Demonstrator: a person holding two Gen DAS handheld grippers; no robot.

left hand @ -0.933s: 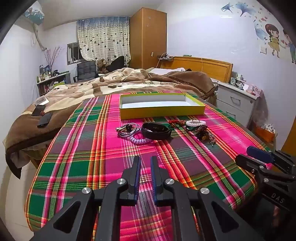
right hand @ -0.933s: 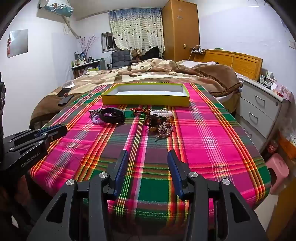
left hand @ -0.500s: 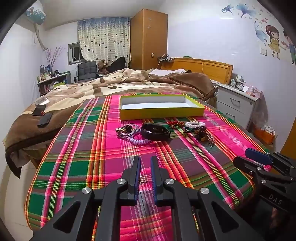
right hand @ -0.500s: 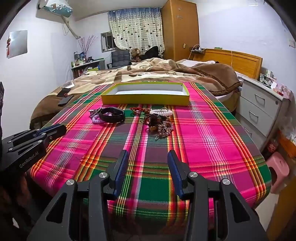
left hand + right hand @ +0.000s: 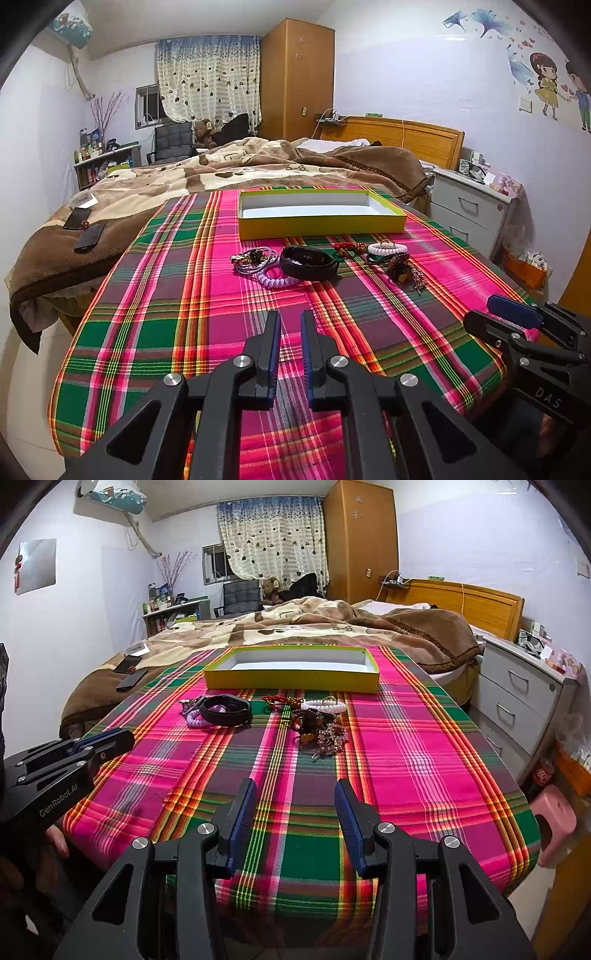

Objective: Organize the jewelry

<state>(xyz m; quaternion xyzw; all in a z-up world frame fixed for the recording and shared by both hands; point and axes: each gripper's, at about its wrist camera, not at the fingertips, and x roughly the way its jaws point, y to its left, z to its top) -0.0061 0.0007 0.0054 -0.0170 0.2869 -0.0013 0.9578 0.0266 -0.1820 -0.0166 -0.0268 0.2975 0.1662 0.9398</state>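
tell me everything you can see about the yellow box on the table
The yellow box is a shallow, open rectangular tray, apparently cardboard, with yellow outer walls and a white inside. It looks empty, with no lid in view. It lies flat on the plaid tablecloth at the far end of the table, its long side facing the cameras. The jewelry lies in front of it, apart from it; nothing else touches it.

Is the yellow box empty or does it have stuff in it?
Empty. The yellow box shows only its bare white floor, and the jewelry lies outside on the cloth.

Plaid table (image 5: pixel 155 332) – yellow tray (image 5: pixel 321 223), jewelry (image 5: pixel 308 258)
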